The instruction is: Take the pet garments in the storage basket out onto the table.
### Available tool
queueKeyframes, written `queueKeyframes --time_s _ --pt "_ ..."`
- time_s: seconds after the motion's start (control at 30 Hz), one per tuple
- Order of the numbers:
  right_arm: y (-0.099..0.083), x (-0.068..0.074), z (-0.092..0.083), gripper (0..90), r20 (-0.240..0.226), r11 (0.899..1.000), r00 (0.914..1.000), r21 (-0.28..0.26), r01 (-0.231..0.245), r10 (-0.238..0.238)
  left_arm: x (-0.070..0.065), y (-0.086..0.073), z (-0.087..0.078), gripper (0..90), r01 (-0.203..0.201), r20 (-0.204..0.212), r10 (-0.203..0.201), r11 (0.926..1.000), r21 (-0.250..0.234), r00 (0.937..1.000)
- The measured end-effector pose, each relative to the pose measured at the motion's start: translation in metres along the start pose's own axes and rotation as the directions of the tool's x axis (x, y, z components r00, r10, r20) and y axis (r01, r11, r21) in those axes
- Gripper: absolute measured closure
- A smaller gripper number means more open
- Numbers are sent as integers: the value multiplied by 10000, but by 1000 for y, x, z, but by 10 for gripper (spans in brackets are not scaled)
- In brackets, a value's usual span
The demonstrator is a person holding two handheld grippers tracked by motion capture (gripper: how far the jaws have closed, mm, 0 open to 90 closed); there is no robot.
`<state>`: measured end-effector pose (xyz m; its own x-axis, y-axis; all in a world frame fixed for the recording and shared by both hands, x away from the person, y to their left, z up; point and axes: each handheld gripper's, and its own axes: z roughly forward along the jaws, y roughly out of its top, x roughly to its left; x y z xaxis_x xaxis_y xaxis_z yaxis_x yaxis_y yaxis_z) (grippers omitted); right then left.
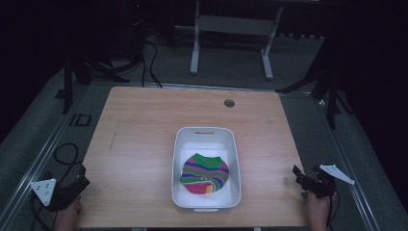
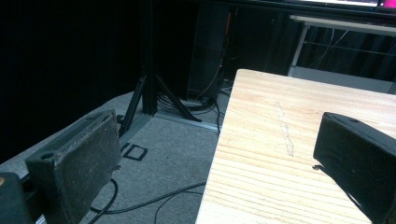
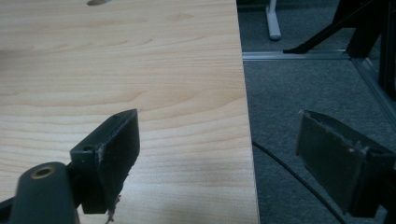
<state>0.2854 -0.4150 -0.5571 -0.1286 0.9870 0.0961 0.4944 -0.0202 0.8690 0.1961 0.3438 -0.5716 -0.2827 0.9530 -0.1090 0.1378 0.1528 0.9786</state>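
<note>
Dark room, grey carpet all round, and a light wooden table (image 1: 144, 144) sitting in the middle of it. Right around the centre there's a white rectangular plastic tub (image 1: 206, 135) with a striped green, purple and pink knitted cloth (image 1: 206, 172) lying inside. Left gripper (image 1: 77, 185) hangs at the near left corner, jaws spread wide with nothing between them. Right gripper (image 1: 300, 175) sits at the near right edge, also gaping and holding nothing, both well apart from the tub.
</note>
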Motion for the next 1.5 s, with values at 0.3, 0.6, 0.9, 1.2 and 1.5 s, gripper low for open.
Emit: queueKeyframes --time_s 0.3,0.6,0.9,1.2,1.5 --pt "1 4 3 141 112 9986 9992 385 366 -371 0 0 0 12 -1 -4 1 10000 22 10000" --pt "1 -4 4 135 -1254 9894 9877 999 1058 -930 1 0 0 12 38 -1 -38 10000 71 10000" --pt "7 -16 -1 136 -3174 9523 9296 1732 2514 -1876 1 0 0 12 30 -24 -29 10000 68 10000" --pt "13 -13 -2 130 -5159 8737 8091 2108 4384 -2815 1 0 0 12 40 -39 -40 10000 70 10000" --pt "20 14 -4 113 -6326 8046 7073 2168 5529 -3156 1 0 0 12 59 -20 -59 10000 75 10000"
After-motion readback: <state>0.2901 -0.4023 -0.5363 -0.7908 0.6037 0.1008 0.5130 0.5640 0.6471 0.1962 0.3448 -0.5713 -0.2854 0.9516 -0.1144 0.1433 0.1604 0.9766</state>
